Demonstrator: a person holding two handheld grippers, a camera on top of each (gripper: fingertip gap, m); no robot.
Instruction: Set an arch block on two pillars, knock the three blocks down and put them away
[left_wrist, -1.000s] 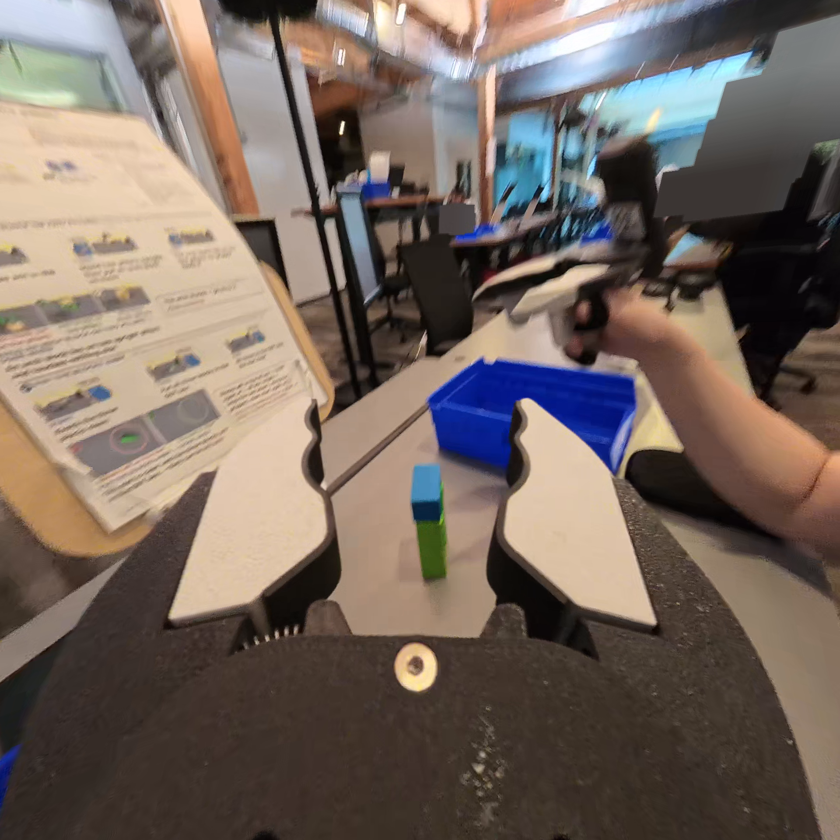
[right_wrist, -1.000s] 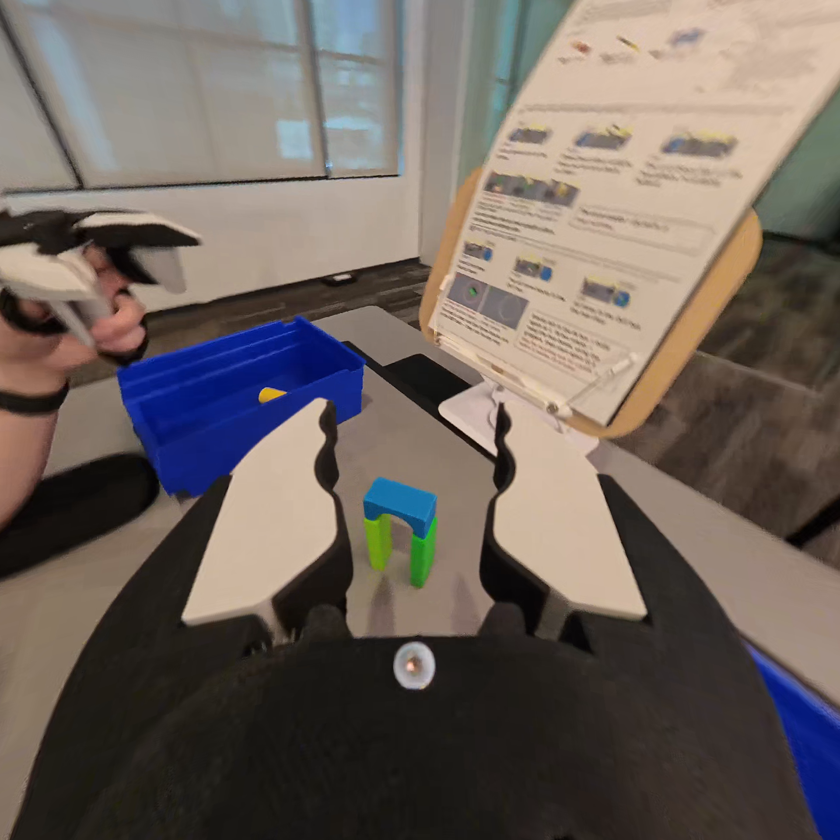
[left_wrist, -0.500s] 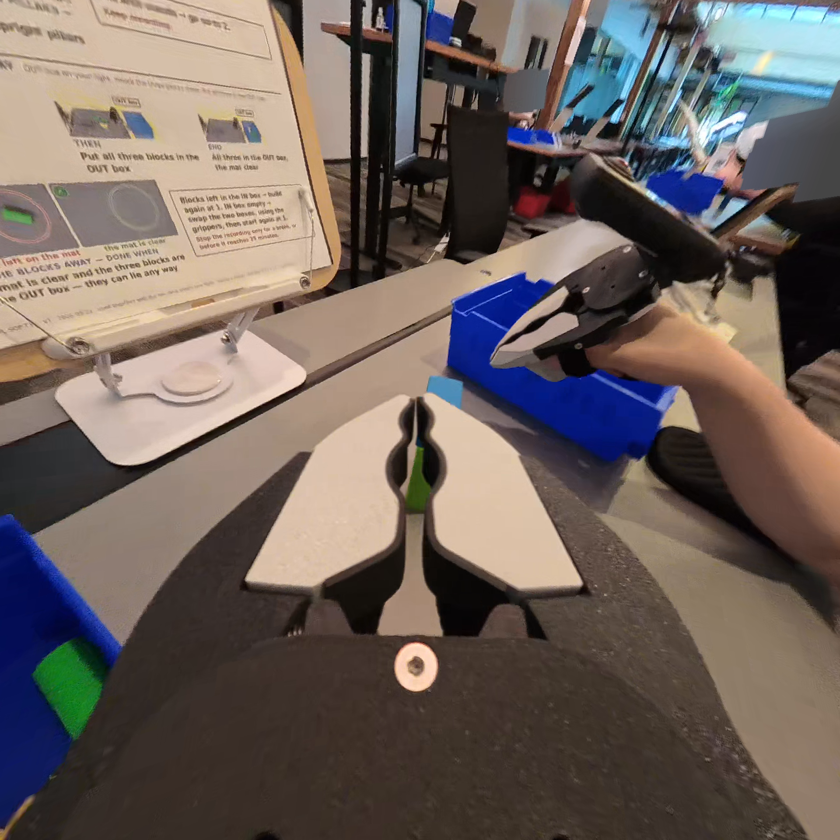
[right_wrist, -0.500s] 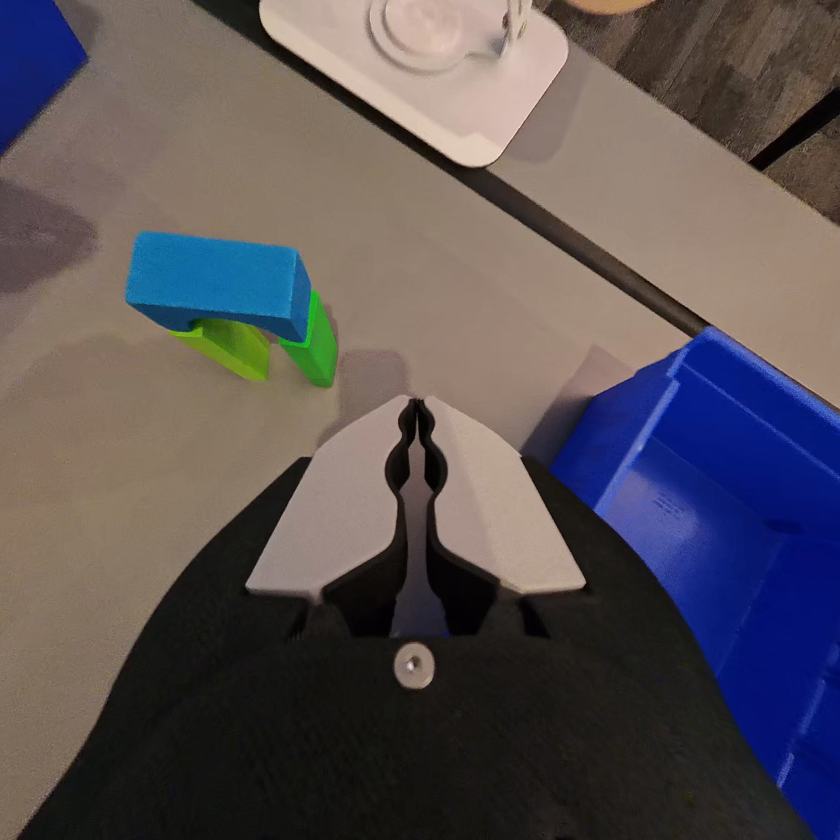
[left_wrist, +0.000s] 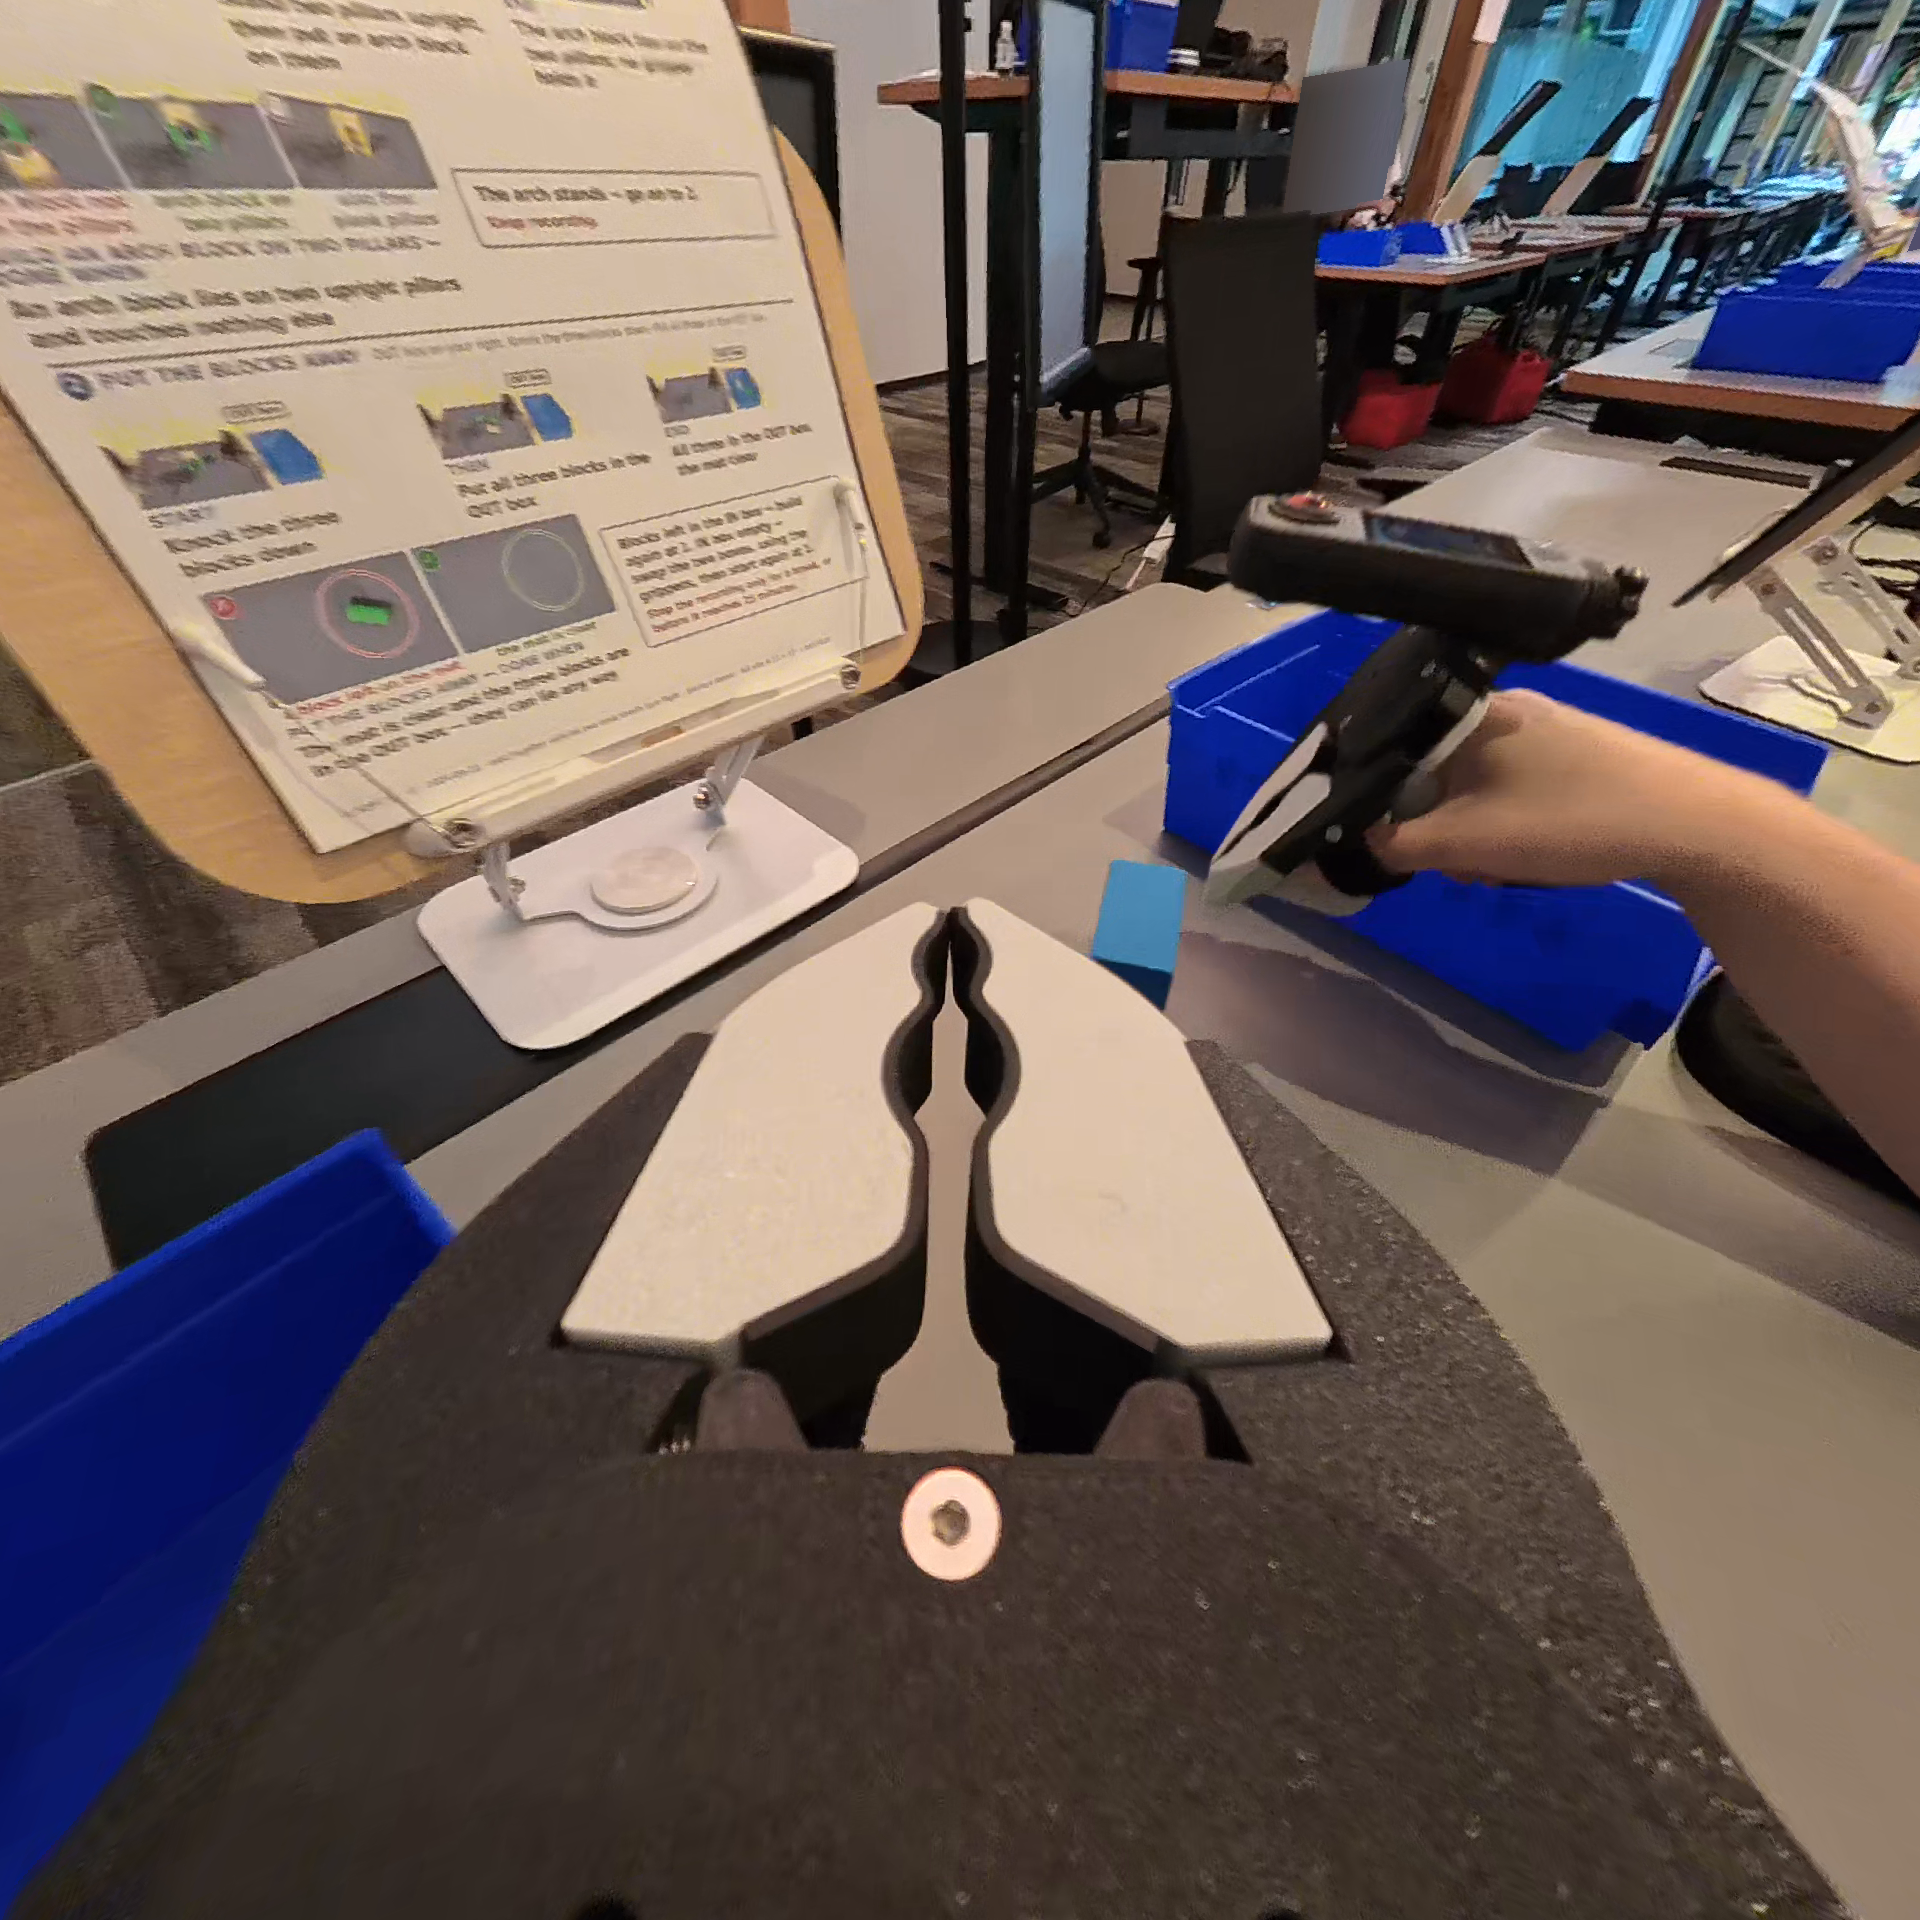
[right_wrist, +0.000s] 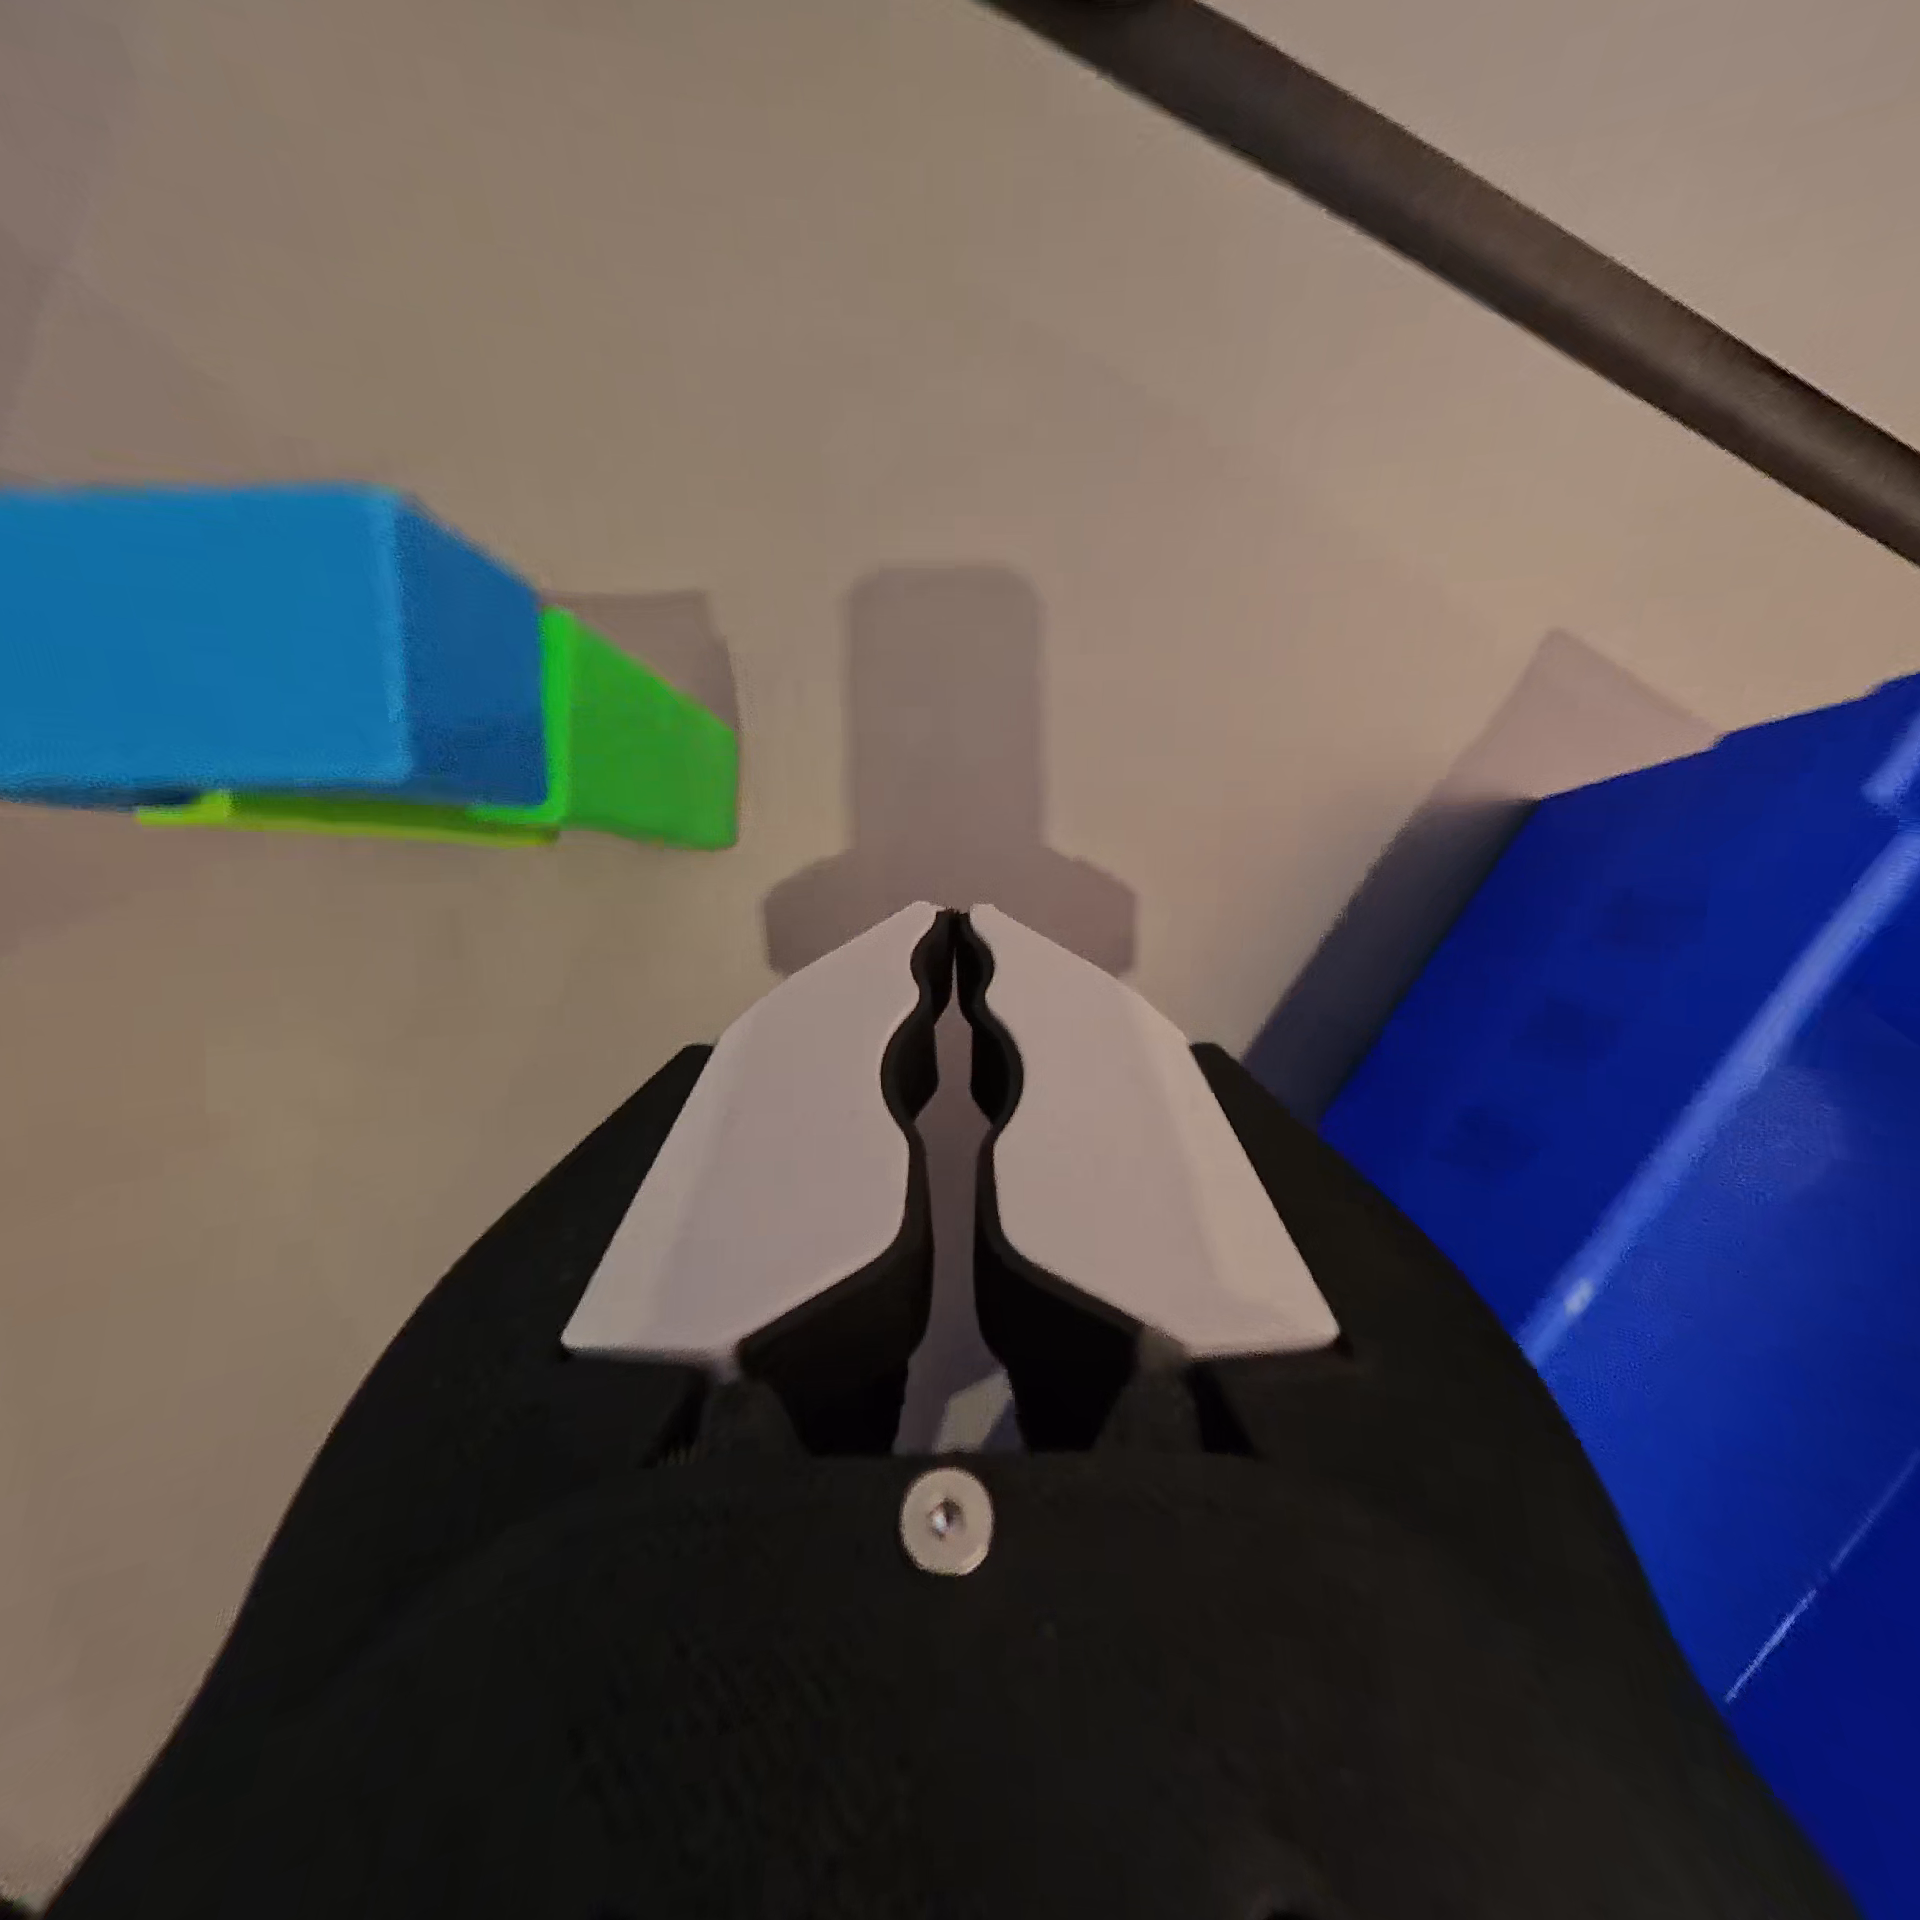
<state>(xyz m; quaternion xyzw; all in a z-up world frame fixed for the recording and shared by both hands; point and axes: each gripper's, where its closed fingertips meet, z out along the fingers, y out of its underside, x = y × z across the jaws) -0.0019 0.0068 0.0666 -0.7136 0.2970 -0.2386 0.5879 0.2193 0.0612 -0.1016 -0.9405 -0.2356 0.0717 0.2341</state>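
Arch block (right_wrist: 208, 644) is sitting on green pillars (right_wrist: 644, 738), up-left of the right gripper (right_wrist: 952, 914), whose fingers are pressing together, empty; left gripper (left_wrist: 951, 920) likewise closed; a hard sideways swipe is risking flinging blocks off the table (right_wrist: 935, 312).

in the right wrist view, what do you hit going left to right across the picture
blue arch block → green pillar under its right end → the shut right gripper → blue bin at the right edge
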